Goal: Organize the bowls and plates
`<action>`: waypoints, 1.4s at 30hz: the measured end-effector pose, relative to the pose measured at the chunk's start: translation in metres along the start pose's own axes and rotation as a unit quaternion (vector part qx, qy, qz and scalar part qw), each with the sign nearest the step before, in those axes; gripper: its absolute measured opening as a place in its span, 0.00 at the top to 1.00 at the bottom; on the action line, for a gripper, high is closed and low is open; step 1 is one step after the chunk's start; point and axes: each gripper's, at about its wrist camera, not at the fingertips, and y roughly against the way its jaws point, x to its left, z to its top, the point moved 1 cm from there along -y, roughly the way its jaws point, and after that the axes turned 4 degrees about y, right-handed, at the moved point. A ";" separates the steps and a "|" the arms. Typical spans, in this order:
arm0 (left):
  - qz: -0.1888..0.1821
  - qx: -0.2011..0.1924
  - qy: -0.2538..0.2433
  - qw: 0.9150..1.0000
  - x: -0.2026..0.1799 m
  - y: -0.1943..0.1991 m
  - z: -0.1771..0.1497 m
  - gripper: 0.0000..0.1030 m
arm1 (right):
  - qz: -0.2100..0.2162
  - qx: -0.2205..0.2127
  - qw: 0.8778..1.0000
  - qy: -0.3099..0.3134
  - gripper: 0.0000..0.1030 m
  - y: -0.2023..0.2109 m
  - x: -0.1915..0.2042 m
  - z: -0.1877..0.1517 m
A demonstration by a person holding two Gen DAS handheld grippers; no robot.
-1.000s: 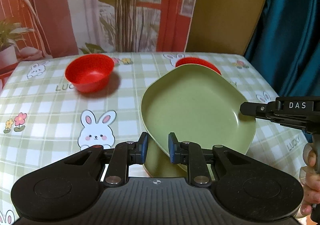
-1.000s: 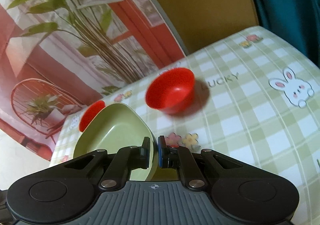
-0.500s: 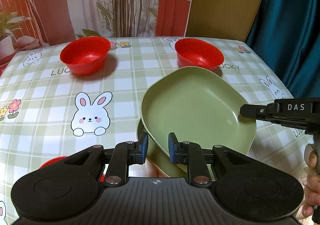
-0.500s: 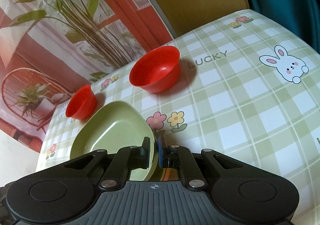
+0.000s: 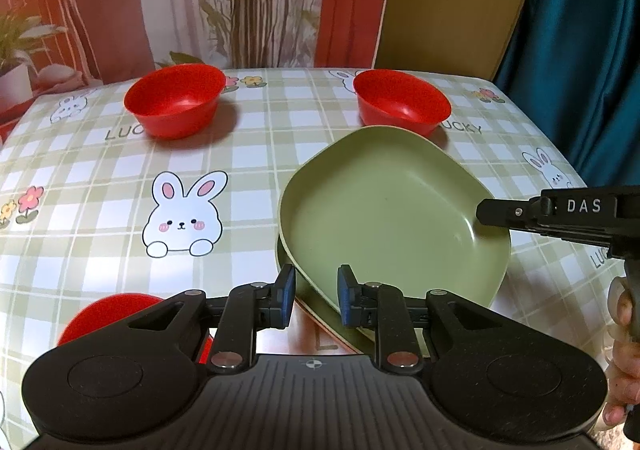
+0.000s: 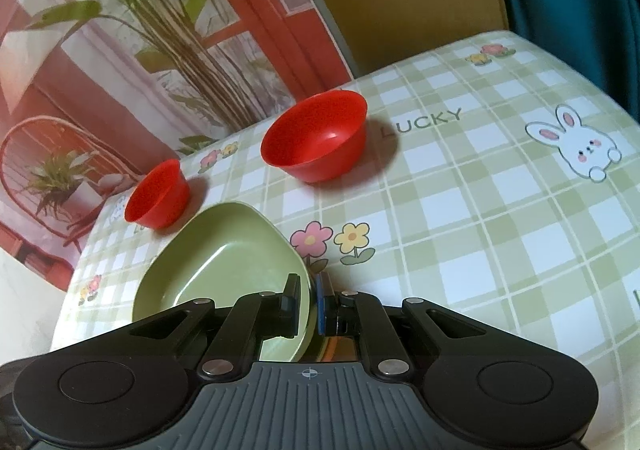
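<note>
Green plate [image 5: 384, 210], rigid, light and smooth-glazed, is held tilted at the counter's [image 5: 248, 154] 5 o'clock edge, over a second plate [image 5: 312, 300]. Its thin rim is pinched at 3 o'clock by the closed right tool [image 6: 308, 304]; the left tool [image 5: 316, 300] is seen slightly parted at the near rim, contact unclear. Since earlier, the plate has been lowered, uncovering the far red bowl [image 5: 402, 100].
</note>
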 end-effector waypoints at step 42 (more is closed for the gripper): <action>0.002 -0.033 0.047 0.998 0.017 0.004 -0.007 0.73 | -0.029 -0.012 0.997 0.072 0.83 -0.004 0.012 -0.014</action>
